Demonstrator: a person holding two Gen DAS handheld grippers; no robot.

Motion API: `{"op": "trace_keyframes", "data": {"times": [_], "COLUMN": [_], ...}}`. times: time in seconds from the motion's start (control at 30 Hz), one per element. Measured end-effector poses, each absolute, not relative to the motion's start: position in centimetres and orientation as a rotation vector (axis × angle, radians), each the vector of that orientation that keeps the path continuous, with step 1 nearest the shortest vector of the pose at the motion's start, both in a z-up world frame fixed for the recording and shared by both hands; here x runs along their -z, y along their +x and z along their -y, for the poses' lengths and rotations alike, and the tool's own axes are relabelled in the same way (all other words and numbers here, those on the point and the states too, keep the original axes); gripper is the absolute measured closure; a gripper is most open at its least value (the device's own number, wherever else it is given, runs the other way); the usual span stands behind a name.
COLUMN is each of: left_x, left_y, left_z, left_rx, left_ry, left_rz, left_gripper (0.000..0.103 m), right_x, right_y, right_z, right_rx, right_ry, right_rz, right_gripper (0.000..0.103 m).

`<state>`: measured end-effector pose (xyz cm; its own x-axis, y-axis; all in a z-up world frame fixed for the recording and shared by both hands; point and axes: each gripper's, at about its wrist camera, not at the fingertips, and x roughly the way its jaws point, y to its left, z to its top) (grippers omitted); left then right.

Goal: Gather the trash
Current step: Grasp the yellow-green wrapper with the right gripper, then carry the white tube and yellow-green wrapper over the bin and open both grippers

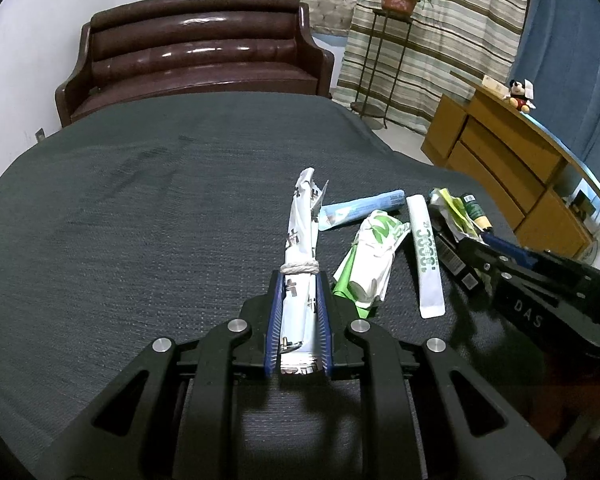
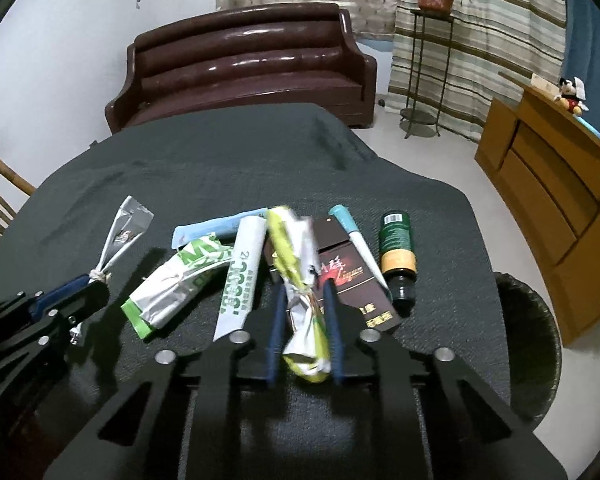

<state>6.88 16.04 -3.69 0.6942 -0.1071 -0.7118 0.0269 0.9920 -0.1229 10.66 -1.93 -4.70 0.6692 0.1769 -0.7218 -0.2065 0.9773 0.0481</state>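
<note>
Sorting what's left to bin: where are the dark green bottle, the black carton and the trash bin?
Dark green bottle (image 2: 396, 246), right wrist view, on its label.
Black carton (image 2: 350, 276), right wrist view, printed top face.
Trash bin (image 2: 540, 344), right wrist view, dark liner.

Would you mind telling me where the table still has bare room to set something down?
The dark tablecloth is bare on the whole sofa side and to the left of the tied white wrapper. It is crowded from that wrapper rightward: green-white packet, white sachet, dark box and bottle.
</note>
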Motion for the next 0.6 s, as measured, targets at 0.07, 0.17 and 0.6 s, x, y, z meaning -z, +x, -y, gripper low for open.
{"op": "trace_keyframes", "data": {"times": [0.07,0.17,0.6], "left_x": [3.6,3.3,1.7], "left_y": [6.8,6.6,5.0], "left_z": [-16.0,-15.6,-9.3], "left_rx": [0.075,0.080,0.169], "left_ry": [-0.112,-0.116,-0.098], "left_rz": [-0.795,-0.783,-0.737], "left_gripper": [0.087,0.087,0.087], "right_x": [4.6,4.3,3.1], "right_y": [10.5,9.9,6.8], "right_z": [1.8,2.3,8.4], "right_rx": [-0.218,-0.219,-0.145], "right_ry": [-0.036,-0.022,0.030], "right_rz": [-0.805,-0.790,-0.712], "right_gripper": [0.085,0.085,0.085]}}
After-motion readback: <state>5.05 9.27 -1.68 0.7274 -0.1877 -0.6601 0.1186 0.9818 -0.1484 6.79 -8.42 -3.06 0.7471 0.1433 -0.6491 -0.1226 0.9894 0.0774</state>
